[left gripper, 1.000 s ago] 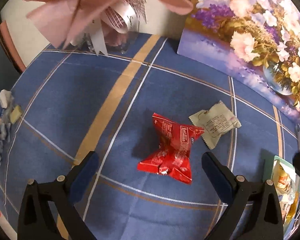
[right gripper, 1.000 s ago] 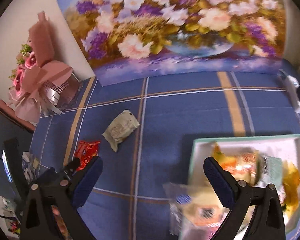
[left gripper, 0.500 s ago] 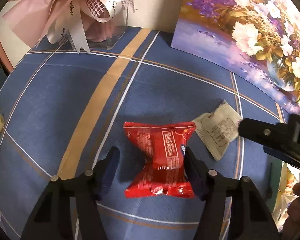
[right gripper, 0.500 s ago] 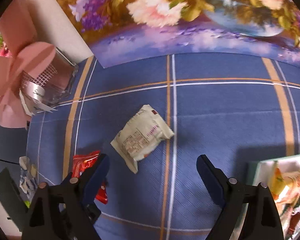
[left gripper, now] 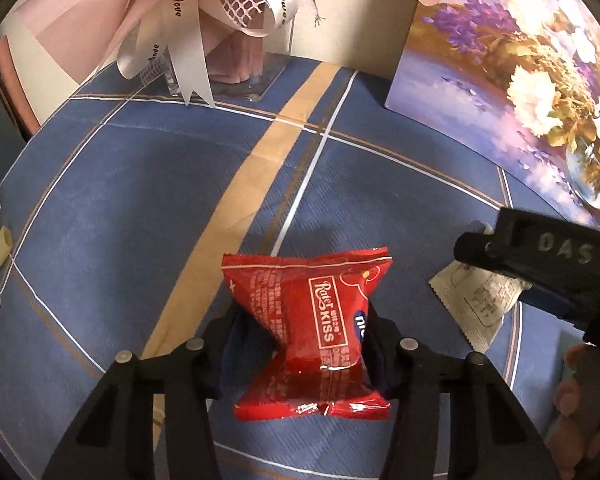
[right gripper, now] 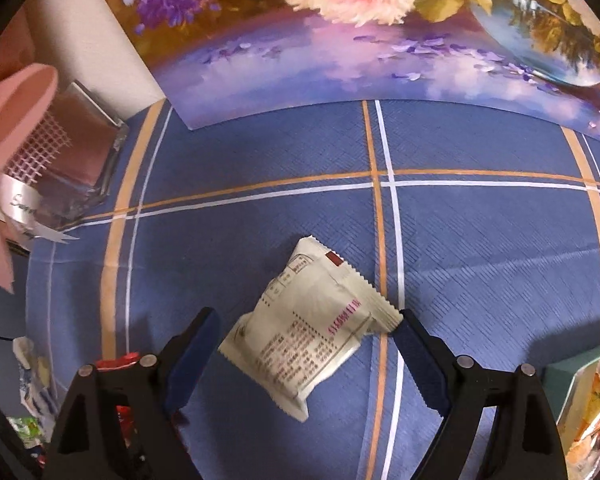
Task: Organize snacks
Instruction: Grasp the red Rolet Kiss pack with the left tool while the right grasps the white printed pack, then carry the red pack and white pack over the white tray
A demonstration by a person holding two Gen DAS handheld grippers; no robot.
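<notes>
The red snack packet (left gripper: 308,332) is pinched at its narrowed waist between the pads of the left tongs (left gripper: 300,344), whose jaws have just been closing on it; the film is seen buckled inward there, so a grip is judged to be made. The packet lies on the blue checked tabletop (left gripper: 140,208), apparently not yet lifted.

The pale snack sachet (right gripper: 312,336) lies between the blades of the right tongs (right gripper: 304,340), which are spread wide. 1 blade tip is touching or almost touching the sachet's right end, the other stands apart from its left end, and nothing is gripped. Both tongs are pointed steeply down, likely so that 2 flat packets can be straddled from above and carried to the snack tray (right gripper: 572,376) at the right tongs' right side, where other wrapped snacks are already gathered.

The red packet is glossy crinkled film, pillow-shaped with flat crimped ends. The sachet is matte, cream-coloured, printed with small text, with saw-toothed seals. The tabletop covering is woven-looking, crossed by tan and white lines.
</notes>
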